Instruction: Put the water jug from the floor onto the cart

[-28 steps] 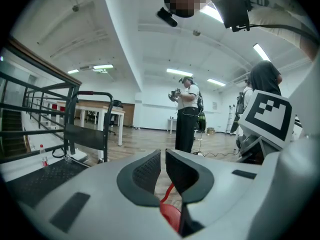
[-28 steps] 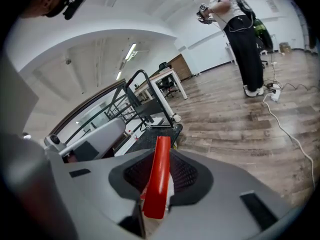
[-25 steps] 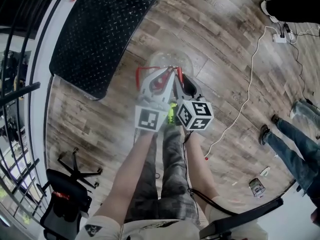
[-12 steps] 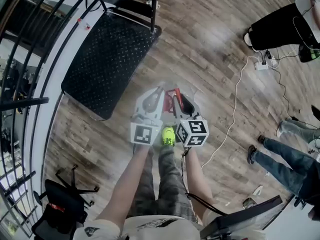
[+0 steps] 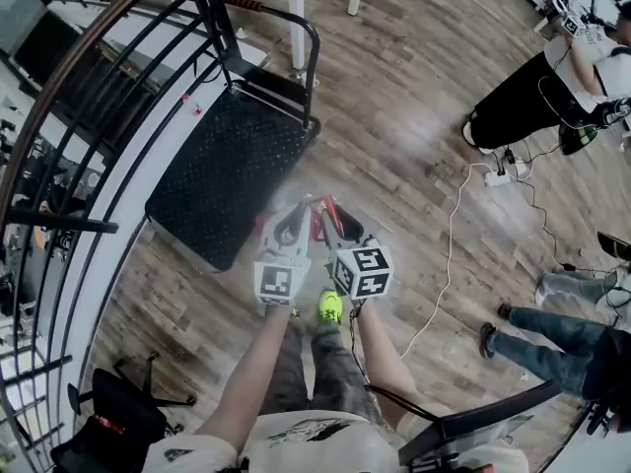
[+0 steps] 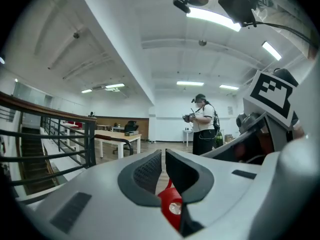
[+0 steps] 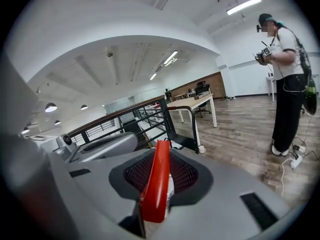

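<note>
A brown wood-plank floor (image 5: 414, 116) spreads below, with a black metal railing (image 5: 59, 166) curving along the left. The left gripper (image 6: 163, 156) and the right gripper (image 7: 161, 151), side by side, are each clamped on the red plastic handle (image 7: 156, 184) of the clear plastic water jug (image 5: 314, 203), which shows only as a haze hanging beneath their jaws. The black diamond-plate cart (image 5: 227, 166) lies just ahead of them to the left; the jug is not on it.
</note>
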`<action>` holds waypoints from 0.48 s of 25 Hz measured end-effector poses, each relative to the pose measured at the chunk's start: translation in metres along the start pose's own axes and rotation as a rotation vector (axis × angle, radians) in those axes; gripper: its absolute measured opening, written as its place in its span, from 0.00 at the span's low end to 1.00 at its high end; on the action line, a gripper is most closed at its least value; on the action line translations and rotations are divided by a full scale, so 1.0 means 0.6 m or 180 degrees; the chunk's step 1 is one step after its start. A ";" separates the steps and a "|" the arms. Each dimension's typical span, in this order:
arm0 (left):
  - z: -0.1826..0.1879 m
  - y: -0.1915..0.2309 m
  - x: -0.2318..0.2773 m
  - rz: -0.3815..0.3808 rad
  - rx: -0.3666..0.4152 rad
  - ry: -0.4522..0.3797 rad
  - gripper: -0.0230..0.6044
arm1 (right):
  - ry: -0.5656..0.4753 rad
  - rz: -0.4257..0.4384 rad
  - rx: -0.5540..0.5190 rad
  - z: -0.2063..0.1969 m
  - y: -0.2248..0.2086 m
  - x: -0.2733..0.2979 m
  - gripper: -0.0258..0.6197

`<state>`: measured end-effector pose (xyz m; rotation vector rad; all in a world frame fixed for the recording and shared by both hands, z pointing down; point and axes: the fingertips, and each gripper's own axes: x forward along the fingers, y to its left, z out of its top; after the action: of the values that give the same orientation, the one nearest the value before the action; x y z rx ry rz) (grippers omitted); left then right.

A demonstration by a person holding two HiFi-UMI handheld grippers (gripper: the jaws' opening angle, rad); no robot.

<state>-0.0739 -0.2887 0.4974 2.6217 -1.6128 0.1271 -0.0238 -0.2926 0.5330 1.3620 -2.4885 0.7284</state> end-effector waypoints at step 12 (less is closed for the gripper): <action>0.264 0.003 -0.055 0.0351 0.0440 -0.0545 0.06 | -0.0245 0.0361 -0.0341 0.169 0.096 -0.098 0.18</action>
<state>-0.0841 -0.2753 0.3367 2.7111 -1.8684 0.0199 -0.0344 -0.2760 0.4037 1.2430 -2.6413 0.5651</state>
